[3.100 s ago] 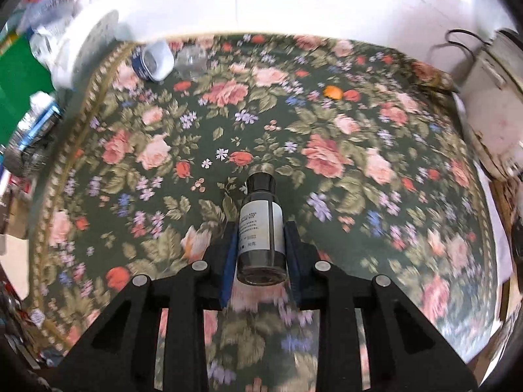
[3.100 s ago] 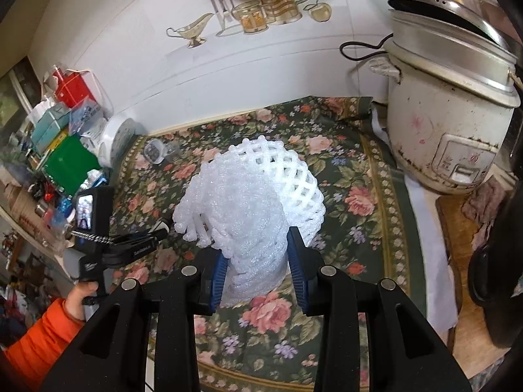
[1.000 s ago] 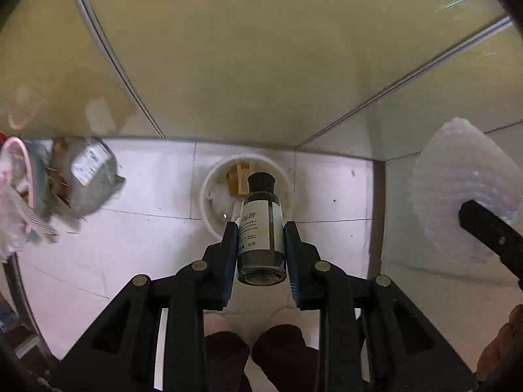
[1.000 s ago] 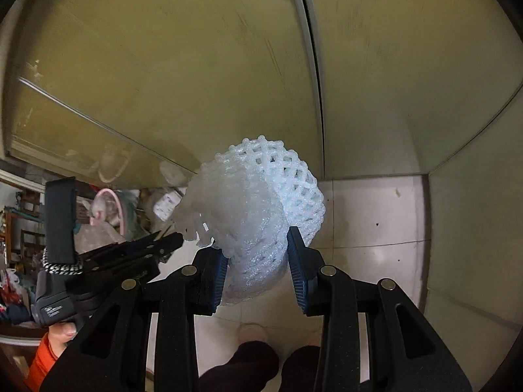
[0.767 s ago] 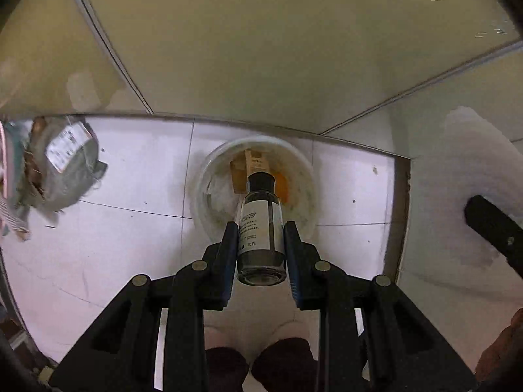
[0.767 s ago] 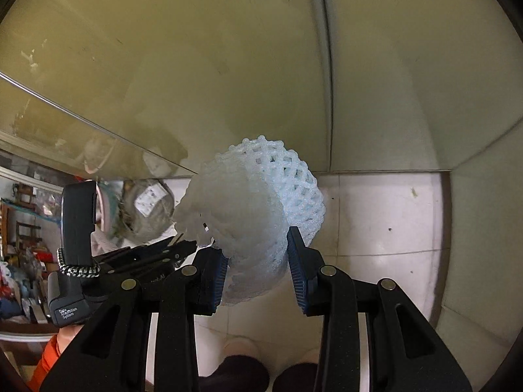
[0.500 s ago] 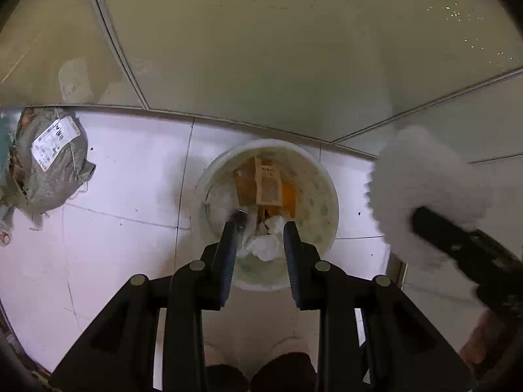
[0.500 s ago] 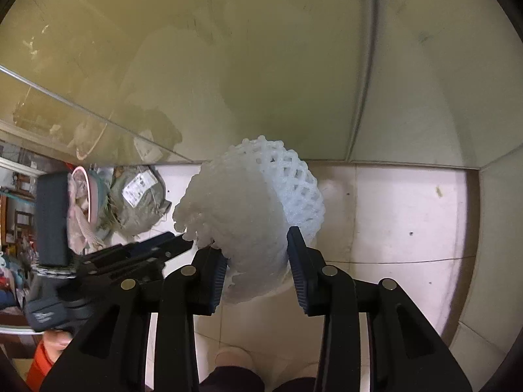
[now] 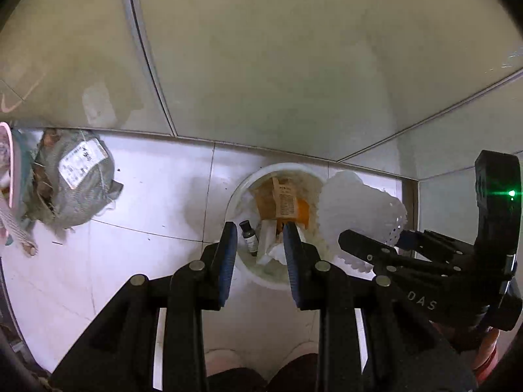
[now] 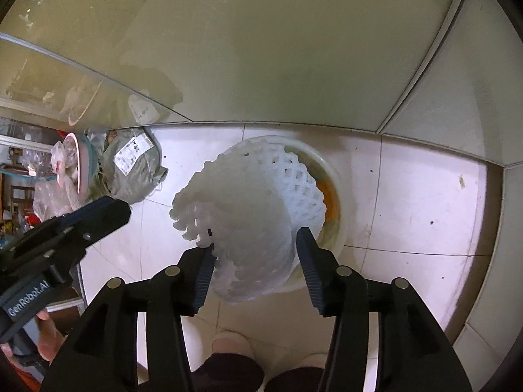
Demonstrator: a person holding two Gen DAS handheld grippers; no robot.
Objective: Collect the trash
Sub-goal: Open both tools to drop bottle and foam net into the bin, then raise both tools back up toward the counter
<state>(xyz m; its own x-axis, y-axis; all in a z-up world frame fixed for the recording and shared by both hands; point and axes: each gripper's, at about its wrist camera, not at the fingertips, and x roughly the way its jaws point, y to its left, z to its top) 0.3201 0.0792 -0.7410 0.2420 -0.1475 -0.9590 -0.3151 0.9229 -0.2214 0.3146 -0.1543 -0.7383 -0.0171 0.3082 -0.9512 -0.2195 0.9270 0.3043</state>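
One white bin on the floor, one foam net, one small bottle. Your bottle's dropped out of the left gripper into the bin's 7 o'clock side; those jaws now gape empty. Your right gripper has spread wide, net loose between the pads above the bin.

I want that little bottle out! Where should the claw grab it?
Probably by the black cap end of the small dark glass bottle, coming down from above: it leans against the round white bin's wall, with crumpled paper crowding its right side.
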